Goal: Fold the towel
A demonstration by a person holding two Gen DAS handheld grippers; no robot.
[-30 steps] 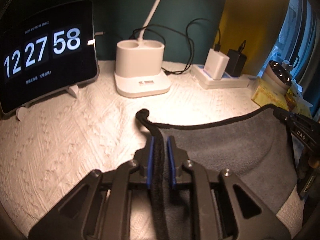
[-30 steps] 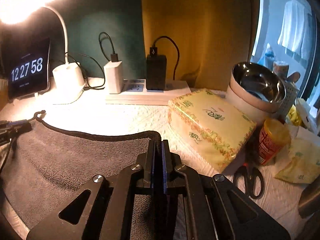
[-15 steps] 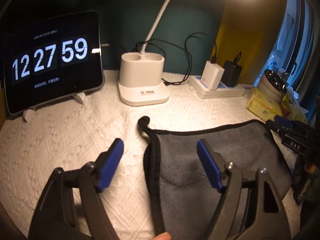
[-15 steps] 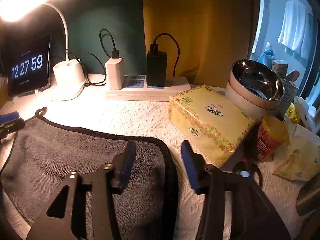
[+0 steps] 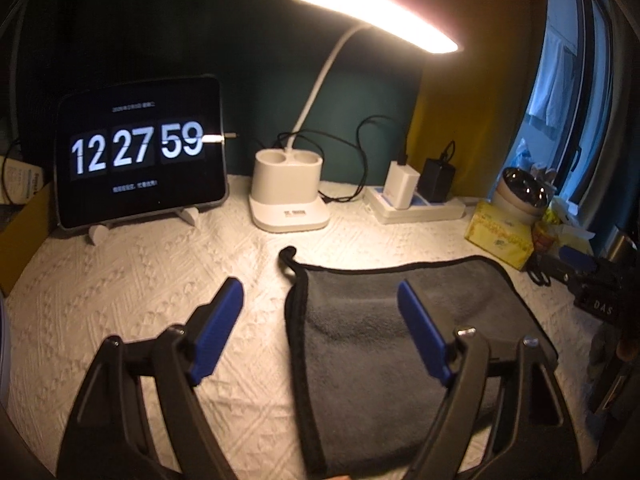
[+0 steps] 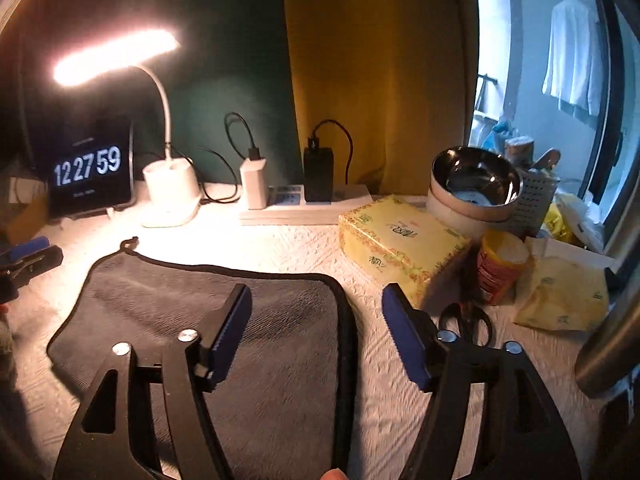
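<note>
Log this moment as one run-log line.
left gripper: open, above towel edge | right gripper: open | towel: flat on table, released

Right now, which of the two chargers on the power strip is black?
The black charger on the right, by the yellow curtain; the left one is white.

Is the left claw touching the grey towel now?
Apart. The left wrist view shows the left claw wide open, its blue pads spread either side of the grey towel edge with clear gaps, gripping nothing.

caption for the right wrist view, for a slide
Open right gripper above the gray towel's right edge on the white cloth.
</note>
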